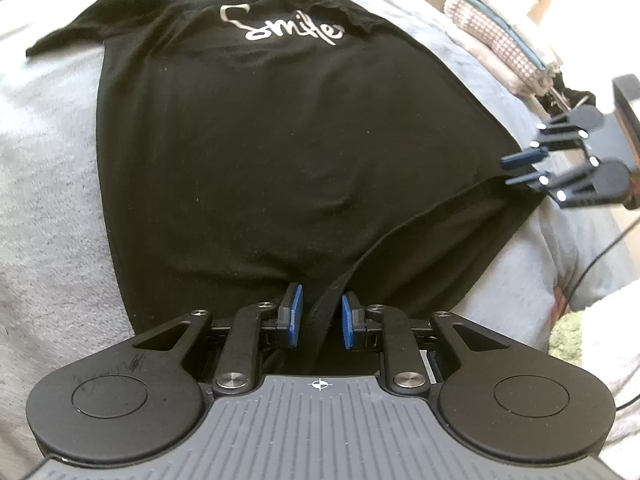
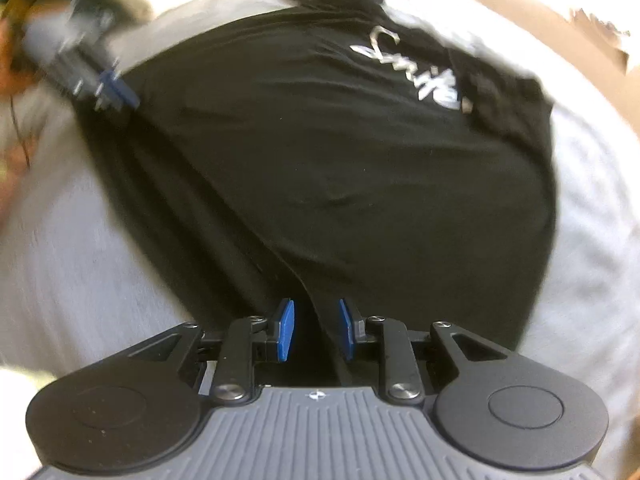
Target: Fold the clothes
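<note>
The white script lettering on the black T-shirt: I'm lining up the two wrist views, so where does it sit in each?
Left wrist view: white lettering at top centre, near the collar.
Right wrist view: white lettering at upper right, blurred and tilted.
Shared landmark: the black T-shirt hem, running between each hand-held gripper's blue pads.

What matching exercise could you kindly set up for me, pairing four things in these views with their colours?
Things:
1. shirt
2. lettering
3. sheet
4. pads

Colours:
A. blue
B. light grey
C. black
D. white

Pairs: 1-C, 2-D, 3-B, 4-A
</note>
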The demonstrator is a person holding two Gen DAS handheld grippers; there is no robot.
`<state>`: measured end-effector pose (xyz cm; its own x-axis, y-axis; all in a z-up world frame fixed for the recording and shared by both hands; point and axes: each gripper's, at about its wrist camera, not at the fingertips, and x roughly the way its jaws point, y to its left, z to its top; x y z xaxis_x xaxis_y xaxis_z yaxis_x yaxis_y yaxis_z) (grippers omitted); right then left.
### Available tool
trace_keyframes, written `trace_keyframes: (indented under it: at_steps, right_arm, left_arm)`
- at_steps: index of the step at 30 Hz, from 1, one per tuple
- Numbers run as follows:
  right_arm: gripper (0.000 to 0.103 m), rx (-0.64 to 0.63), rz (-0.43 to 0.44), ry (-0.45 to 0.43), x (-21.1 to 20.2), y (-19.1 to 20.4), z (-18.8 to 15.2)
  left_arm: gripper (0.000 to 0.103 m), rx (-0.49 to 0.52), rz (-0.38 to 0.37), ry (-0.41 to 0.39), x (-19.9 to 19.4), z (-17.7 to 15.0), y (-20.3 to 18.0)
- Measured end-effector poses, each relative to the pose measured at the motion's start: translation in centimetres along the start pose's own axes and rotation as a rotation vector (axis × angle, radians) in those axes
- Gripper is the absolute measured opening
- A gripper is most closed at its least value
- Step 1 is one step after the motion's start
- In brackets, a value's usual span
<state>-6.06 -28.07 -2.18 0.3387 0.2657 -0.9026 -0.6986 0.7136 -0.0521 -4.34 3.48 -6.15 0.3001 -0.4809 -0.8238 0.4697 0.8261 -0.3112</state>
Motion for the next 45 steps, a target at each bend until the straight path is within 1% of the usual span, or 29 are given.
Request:
trace_keyframes:
  at_steps: [3, 6, 9, 11, 12, 13, 14, 15, 16, 17, 18, 19, 20, 21, 22, 26, 27, 30, 34, 36, 40, 45]
  right_arm:
    - [0.024, 0.087, 0.088, 0.015, 0.7, -1.5, 0.5]
    - [0.023, 0.123, 0.152, 0.036, 1.0, -2.0, 0.6]
    - [0.023, 0.141, 0.194, 0.051, 1.2, -2.2, 0.7]
    - [0.023, 0.139, 0.197, 0.061, 1.6, -2.0, 0.6]
    - [0.017, 0.137, 0.198, 0.067, 1.7, -2.0, 0.5]
    - [0.002, 0.136, 0.198, 0.072, 1.9, -1.9, 0.5]
    - [0.0, 0.127, 0.188, 0.06, 1.7, -1.8, 0.5]
    - [0.0, 0.118, 0.176, 0.047, 1.5, -1.7, 0.5]
    - [0.0, 0.116, 0.148, 0.002, 0.7, -1.7, 0.7]
    - [0.0, 0.114, 0.118, -0.045, -0.2, -1.8, 0.9]
    - [0.0, 0.125, 0.073, -0.113, -1.5, -1.8, 1.1]
    - [0.0, 0.079, 0.028, -0.165, -2.5, -1.1, 0.9]
    - [0.0, 0.029, -0.017, -0.214, -3.6, -0.4, 0.8]
    - [0.0, -0.022, -0.063, -0.263, -4.6, 0.3, 0.6]
    - [0.0, -0.079, -0.078, -0.261, -4.6, 1.2, 0.1]
    - [0.0, -0.277, -0.048, -0.117, -1.5, 4.9, -2.9]
    - [0.0, -0.301, -0.044, -0.104, -1.0, 5.3, -3.4]
    - [0.0, -0.298, -0.048, -0.102, -0.5, 5.7, -4.2]
    - [0.0, -0.26, -0.042, -0.123, -1.1, 5.1, -4.0]
    - [0.0, -0.253, -0.034, -0.125, -1.3, 4.7, -3.9]
    - [0.0, -0.259, -0.027, -0.103, -0.9, 4.7, -4.1]
    - [0.0, -0.268, -0.018, -0.075, -0.3, 4.8, -4.4]
  left_arm:
    - [0.019, 0.026, -0.005, -0.003, -0.2, 0.0, -0.2]
    - [0.019, 0.054, -0.015, -0.004, -0.3, 0.0, -0.5]
    - [0.02, 0.078, -0.033, 0.012, -0.1, 0.1, -0.6]
    - [0.02, 0.086, -0.033, 0.032, 0.4, 0.1, -0.6]
    - [0.02, 0.09, -0.029, 0.028, 0.6, 0.1, -0.7]
    - [0.02, 0.095, -0.024, 0.022, 0.7, 0.2, -0.9]
    - [0.016, 0.104, -0.014, 0.011, 0.7, 0.2, -1.1]
    - [0.007, 0.118, 0.008, -0.012, 0.5, 0.3, -1.4]
    - [0.001, 0.141, 0.047, -0.07, -0.2, 0.3, -1.8]
    - [0.0, 0.167, 0.089, -0.138, -1.2, 0.3, -2.3]
    - [0.0, 0.193, 0.132, -0.206, -2.1, 0.3, -2.8]
    - [0.0, 0.241, 0.172, -0.297, -3.4, 0.1, -3.6]
    - [0.0, 0.288, 0.201, -0.353, -4.1, -0.3, -4.3]
    - [0.0, 0.325, 0.213, -0.347, -3.8, -0.9, -4.6]
    - [0.0, 0.36, 0.221, -0.323, -3.2, -1.5, -4.9]
    - [0.001, 0.493, 0.247, -0.237, -1.0, -4.0, -5.8]
    - [0.001, 0.515, 0.245, -0.229, -0.8, -4.4, -5.9]
    - [0.001, 0.515, 0.244, -0.224, -1.3, -4.9, -5.8]
    - [0.001, 0.508, 0.229, -0.221, -2.1, -5.2, -5.6]
    - [0.001, 0.515, 0.222, -0.202, -2.1, -5.6, -5.7]
    - [0.001, 0.515, 0.176, -0.127, -1.1, -6.0, -5.4]
    - [0.001, 0.522, 0.187, -0.116, -1.0, -6.1, -5.1]
